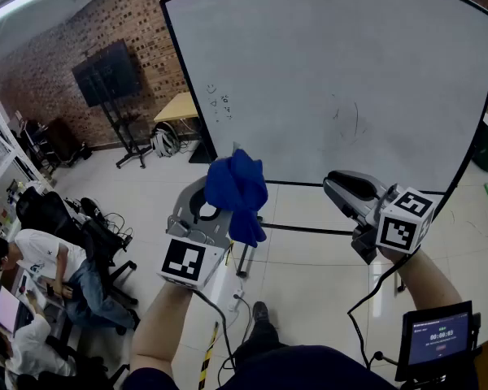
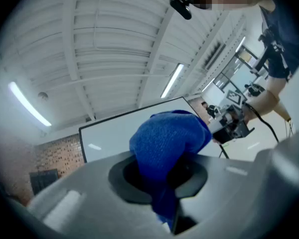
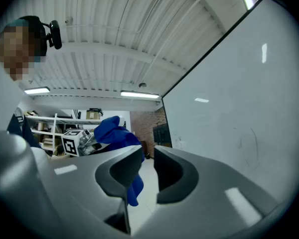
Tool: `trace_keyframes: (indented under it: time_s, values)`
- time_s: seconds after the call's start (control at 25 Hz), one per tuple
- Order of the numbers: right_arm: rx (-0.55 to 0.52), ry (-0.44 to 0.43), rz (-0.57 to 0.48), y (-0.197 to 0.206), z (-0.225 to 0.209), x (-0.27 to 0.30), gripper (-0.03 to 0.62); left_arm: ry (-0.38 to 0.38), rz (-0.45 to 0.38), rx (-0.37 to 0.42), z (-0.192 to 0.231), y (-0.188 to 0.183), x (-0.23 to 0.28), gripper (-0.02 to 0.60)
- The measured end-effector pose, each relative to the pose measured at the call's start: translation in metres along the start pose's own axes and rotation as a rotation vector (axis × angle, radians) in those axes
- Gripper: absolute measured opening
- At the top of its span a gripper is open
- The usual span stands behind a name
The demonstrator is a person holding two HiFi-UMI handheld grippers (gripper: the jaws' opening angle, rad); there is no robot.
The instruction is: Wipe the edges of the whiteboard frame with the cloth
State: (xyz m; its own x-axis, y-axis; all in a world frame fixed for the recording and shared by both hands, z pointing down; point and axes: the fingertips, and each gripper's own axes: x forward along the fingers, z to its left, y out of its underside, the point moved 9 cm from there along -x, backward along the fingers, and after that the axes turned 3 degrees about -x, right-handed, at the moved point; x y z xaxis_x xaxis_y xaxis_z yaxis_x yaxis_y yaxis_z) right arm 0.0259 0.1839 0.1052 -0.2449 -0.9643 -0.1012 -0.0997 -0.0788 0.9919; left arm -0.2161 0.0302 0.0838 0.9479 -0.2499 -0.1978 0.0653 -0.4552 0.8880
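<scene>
Standing before the whiteboard (image 1: 333,71), a person is gripping a tool in each hand. The left tongs (image 1: 215,218) are pinching the blue cloth (image 1: 237,192), which is hanging bunched in the air in front of the board's lower left corner and seems not yet to be touching it. The right tongs (image 1: 342,187) are riding all but closed, carrying nothing. For a clean wipe, the cloth probably needs pressing flat on the black frame (image 1: 185,80) and drawing steadily along it, pinch kept firm.

My pale grey moulded left gripper (image 1: 202,201) and right gripper (image 1: 335,184), black-and-white square-marker cubes (image 1: 184,261) at their backs, thin black cable (image 1: 359,311) lower right, dark navy top (image 1: 309,368) bottom centre.
</scene>
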Motion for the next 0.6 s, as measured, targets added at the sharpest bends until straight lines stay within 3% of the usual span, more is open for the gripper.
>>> trace_keyframes:
  time_s: [0.08, 0.24, 0.4, 0.48, 0.6]
  values:
    - [-0.078, -0.036, 0.008, -0.020, 0.012, 0.014, 0.146, 0.017, -0.058, 0.010, 0.013, -0.023, 0.012, 0.052]
    - [-0.249, -0.087, 0.024, -0.039, 0.005, 0.098, 0.223, 0.118, -0.132, 0.004, 0.073, -0.024, 0.063, 0.052]
    - [-0.388, -0.112, -0.005, -0.039, -0.029, 0.200, 0.304, 0.348, -0.180, -0.092, 0.136, 0.001, 0.131, 0.052]
    - [-0.406, -0.135, -0.027, -0.047, -0.033, 0.225, 0.335, 0.496, -0.208, -0.141, 0.150, -0.011, 0.144, 0.052]
    - [-0.430, -0.142, -0.055, -0.058, -0.041, 0.246, 0.351, 0.695, -0.248, -0.135, 0.159, -0.027, 0.162, 0.054]
